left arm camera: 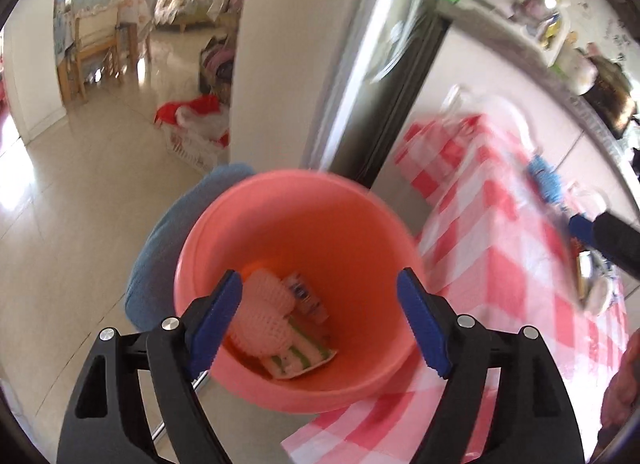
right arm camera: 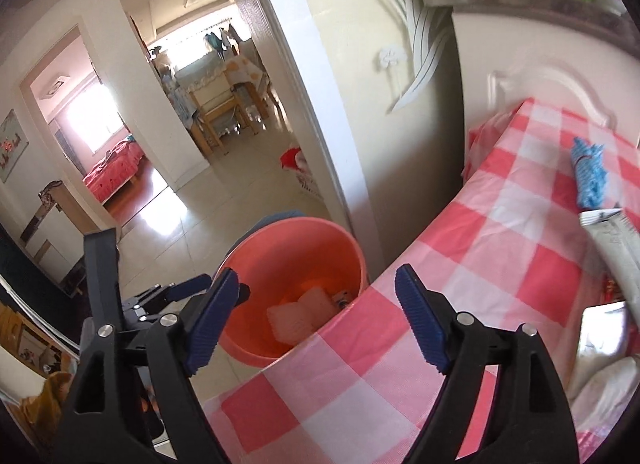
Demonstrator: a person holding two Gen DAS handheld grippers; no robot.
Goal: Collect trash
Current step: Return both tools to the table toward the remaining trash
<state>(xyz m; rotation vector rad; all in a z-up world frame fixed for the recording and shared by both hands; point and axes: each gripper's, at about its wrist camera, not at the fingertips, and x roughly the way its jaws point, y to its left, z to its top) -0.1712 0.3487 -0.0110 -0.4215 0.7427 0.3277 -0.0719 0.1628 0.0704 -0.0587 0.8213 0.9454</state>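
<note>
Counter: we see the counter [right arm camera: 500, 248] under a red-and-white checked cloth, its corner hanging just beside the bucket and hiding part of the bucket's near rim in the right wrist view.
Cabinet: a pale cabinet door [right arm camera: 532, 75] rises behind the counter, beyond the bucket.
Doorway: a white door frame [right arm camera: 304, 111] stands behind the bucket, with a tiled floor [left arm camera: 80, 199] running past it into further rooms.
Bucket: the pink bucket [left arm camera: 296, 248] stands on the floor against the counter's edge; something blue-grey [left arm camera: 168, 240] sits behind it on the far side, and we cannot tell what it is.
Trash in the bucket: a white foam net [left arm camera: 264, 316] lies at the bottom on top of a green-and-white wrapper [left arm camera: 300, 360], with a small printed packet [left arm camera: 308, 296] touching it.
Trash on the counter: a blue foam net [right arm camera: 588, 171] lies well away from the bucket, next to a white wrapper [right arm camera: 612, 244].
Left claw: our left claw [left arm camera: 320, 324] hangs right over the bucket's mouth, tilted downward, its blue pads spread wide with nothing between them.
Right claw: our right claw [right arm camera: 316, 320] is angled down over the counter's corner beside the bucket, its pads likewise apart and empty; the left claw shows at its left, by the bucket's rim.
</note>
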